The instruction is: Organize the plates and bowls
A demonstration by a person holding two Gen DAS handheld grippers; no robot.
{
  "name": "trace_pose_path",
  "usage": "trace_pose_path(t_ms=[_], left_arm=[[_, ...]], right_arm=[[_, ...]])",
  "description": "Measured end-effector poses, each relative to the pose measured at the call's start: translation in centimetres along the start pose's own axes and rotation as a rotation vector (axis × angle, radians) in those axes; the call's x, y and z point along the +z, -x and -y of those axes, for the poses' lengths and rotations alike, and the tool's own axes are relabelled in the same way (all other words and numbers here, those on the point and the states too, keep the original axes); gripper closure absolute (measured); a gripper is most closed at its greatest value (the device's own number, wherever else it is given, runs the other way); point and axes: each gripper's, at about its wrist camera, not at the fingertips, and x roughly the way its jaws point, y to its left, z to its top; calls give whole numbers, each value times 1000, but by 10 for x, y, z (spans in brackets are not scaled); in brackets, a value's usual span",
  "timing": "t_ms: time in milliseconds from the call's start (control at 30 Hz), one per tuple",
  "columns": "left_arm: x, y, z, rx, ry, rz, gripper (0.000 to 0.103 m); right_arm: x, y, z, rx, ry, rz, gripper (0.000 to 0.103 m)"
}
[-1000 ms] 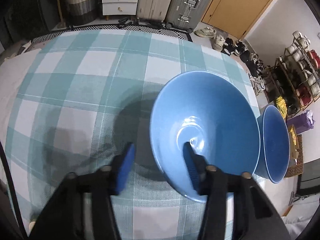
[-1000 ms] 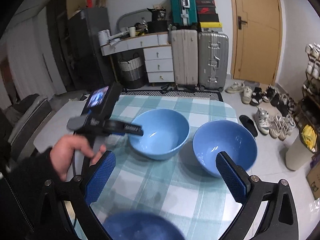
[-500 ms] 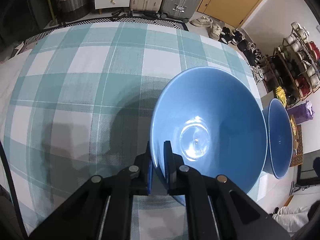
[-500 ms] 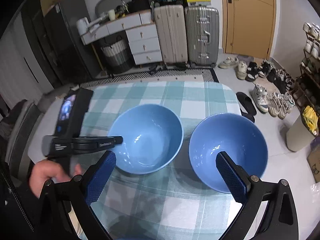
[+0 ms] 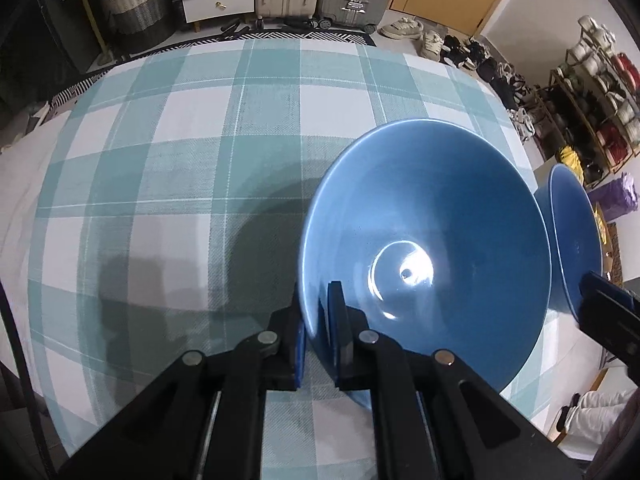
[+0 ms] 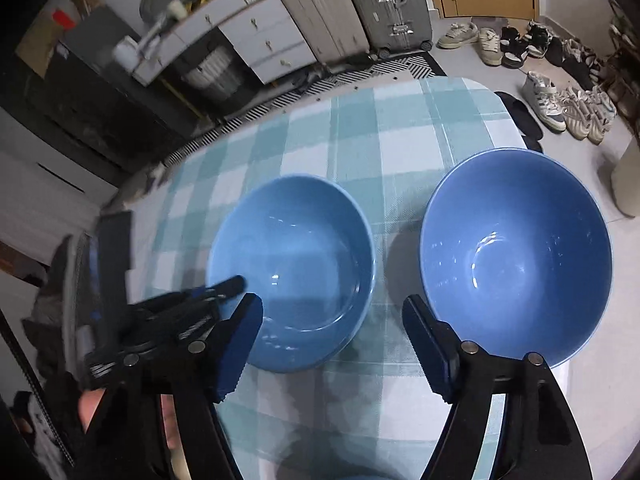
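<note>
Two blue bowls stand side by side on the teal checked tablecloth (image 6: 404,148). My left gripper (image 5: 318,308) is shut on the near rim of the left bowl (image 5: 420,264), one pad inside and one outside. In the right wrist view it (image 6: 224,288) reaches that bowl (image 6: 292,268) from the left. My right gripper (image 6: 334,344) hangs over the gap between the bowls with its jaws closing. Its right finger (image 6: 428,348) is close to the right bowl (image 6: 516,252), and neither pad presses on anything. One of its fingers (image 5: 608,304) shows beside that bowl (image 5: 576,240).
The right bowl stands near the table's right edge (image 6: 504,104). A hand (image 6: 92,404) holds the left gripper at the lower left. Beyond the table are suitcases (image 6: 384,4), white drawers (image 6: 260,36), a basket (image 5: 134,0) and shoes (image 6: 560,100) on the floor.
My left gripper went from open around the left bowl's rim to shut on it. My right gripper came down and closer to the bowls, and its jaws narrowed.
</note>
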Motion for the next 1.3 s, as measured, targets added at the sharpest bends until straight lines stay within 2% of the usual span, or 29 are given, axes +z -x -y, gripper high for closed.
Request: trace_pose_path(t_ms=[67,200,333,533,633,700,833,900,1033,1300], left_arm=[[-3,1,-1,4,-8,-8,96],[-8,2,-4,21,-31,-25,96],[-12,7,-3,58,-78,-41,96],[-21,9,-7,65,-93,-64,95],[-25,10,-7,68,-105,-67,94],[-27,10,-6,76,-122,-68,94],[-28,11,-8,68,-115,-70,93],[-29,11,-8,69,-109,-70,93],[-29,11,-10,56,-96,-69,93],[-29,10,-10,56,-90,-70,93]], right_arm=[[-1,-10,-3,-29,15,-16,31],[-2,-32,-9,-88,38,-74,46],[-7,-41,-16,-110,84,-96,47],[-12,-49,-21,-120,103,-124,49],[-16,-55,-22,-126,110,-152,55],[-18,-58,-23,-140,121,-167,63],[-22,-59,-24,-147,141,-162,72],[-24,-59,-26,-156,163,-165,82],[-26,-57,-25,-182,178,-150,91],[-27,-64,-19,-151,147,-155,92]])
